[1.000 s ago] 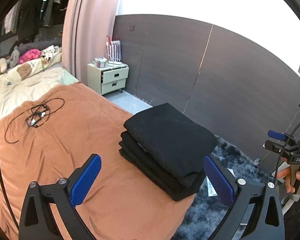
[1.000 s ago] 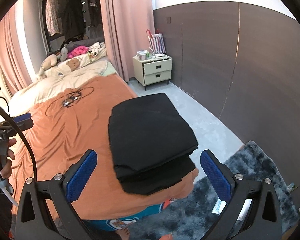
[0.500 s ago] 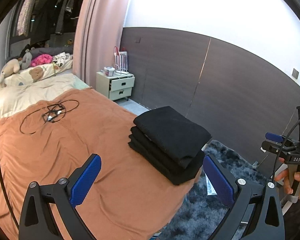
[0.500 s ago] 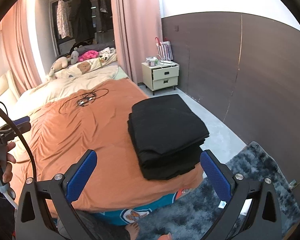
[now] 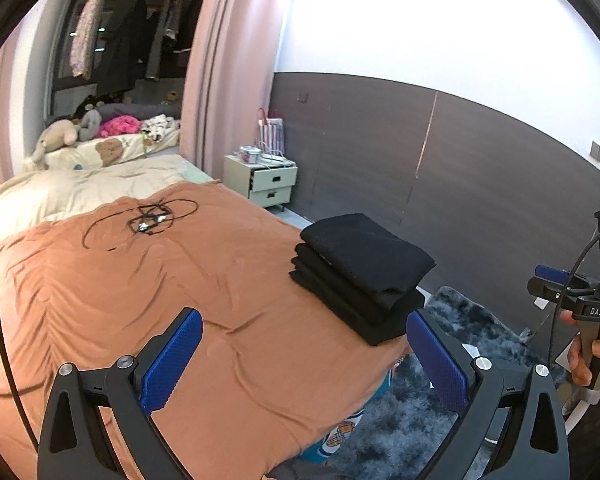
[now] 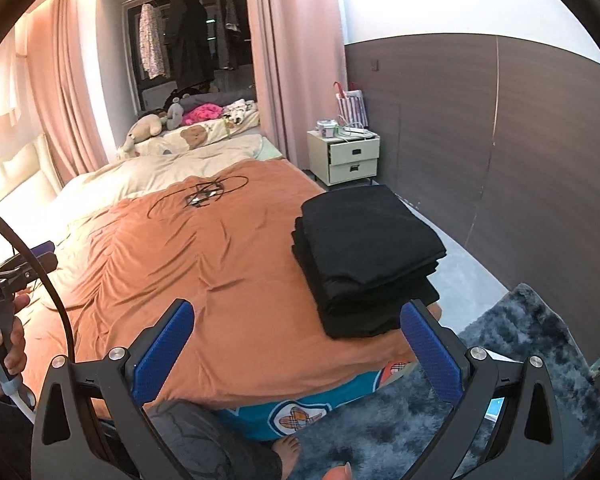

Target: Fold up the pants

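my left gripper [image 5: 304, 356] spread, empty | my right gripper [image 6: 296, 346] spread, empty | pants [image 6: 366, 258] folded on blanket [image 6: 204, 280], inner layers hidden

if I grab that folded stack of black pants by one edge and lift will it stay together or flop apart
The folded black pants are soft cloth in loose layers, so lifted by one edge they would probably droop and unfold. They sit near the corner of the orange bedspread, so a push toward the rug could slide them off. They will not roll.

Bedroom: orange bedspread [image 6: 220, 280] ahead, cream two-drawer nightstand [image 6: 350, 158] beyond right, pink curtain [image 6: 296, 60], dark wood wall panelling [image 6: 520, 140], shaggy grey rug [image 6: 520, 360] lower right.
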`<state>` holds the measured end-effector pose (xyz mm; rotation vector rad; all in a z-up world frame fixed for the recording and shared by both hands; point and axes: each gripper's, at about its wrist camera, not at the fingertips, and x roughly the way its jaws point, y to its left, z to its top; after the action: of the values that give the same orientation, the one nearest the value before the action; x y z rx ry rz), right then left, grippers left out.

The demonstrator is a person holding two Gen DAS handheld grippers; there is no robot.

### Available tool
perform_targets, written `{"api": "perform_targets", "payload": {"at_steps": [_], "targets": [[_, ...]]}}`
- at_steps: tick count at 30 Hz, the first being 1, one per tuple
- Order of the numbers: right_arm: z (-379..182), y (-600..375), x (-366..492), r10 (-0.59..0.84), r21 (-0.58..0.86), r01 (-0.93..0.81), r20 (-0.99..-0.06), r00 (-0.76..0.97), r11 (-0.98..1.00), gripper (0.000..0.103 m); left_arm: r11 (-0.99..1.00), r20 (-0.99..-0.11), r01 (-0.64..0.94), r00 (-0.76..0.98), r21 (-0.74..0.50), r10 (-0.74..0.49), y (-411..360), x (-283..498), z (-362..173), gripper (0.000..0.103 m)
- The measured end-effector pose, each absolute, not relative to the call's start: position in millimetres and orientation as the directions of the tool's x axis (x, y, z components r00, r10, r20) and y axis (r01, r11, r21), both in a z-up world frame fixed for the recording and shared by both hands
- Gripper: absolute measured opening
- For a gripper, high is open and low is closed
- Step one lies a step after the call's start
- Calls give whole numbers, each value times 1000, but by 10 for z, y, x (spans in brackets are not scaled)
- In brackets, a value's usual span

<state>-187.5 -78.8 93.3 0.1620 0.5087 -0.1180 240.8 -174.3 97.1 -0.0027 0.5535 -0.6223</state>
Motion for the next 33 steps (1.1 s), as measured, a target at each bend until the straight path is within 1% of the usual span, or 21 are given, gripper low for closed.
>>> {"api": "perform_targets", "payload": {"at_steps": [16, 25, 33], "targets": [[580, -330, -2252, -1, 150, 72, -426, 905, 986, 103, 904, -448, 397, 787, -157, -423, -931, 1650, 778, 103], [380, -85, -2454, 42, 147, 18, -393, 919, 989, 103, 948, -423, 289, 849, -130, -317, -536, 1166, 722, 103], [219, 124, -2642, 65, 117, -23, -367, 928, 993, 103, 976, -435, 191, 874, -100, -216, -278, 857, 563, 103]]}}
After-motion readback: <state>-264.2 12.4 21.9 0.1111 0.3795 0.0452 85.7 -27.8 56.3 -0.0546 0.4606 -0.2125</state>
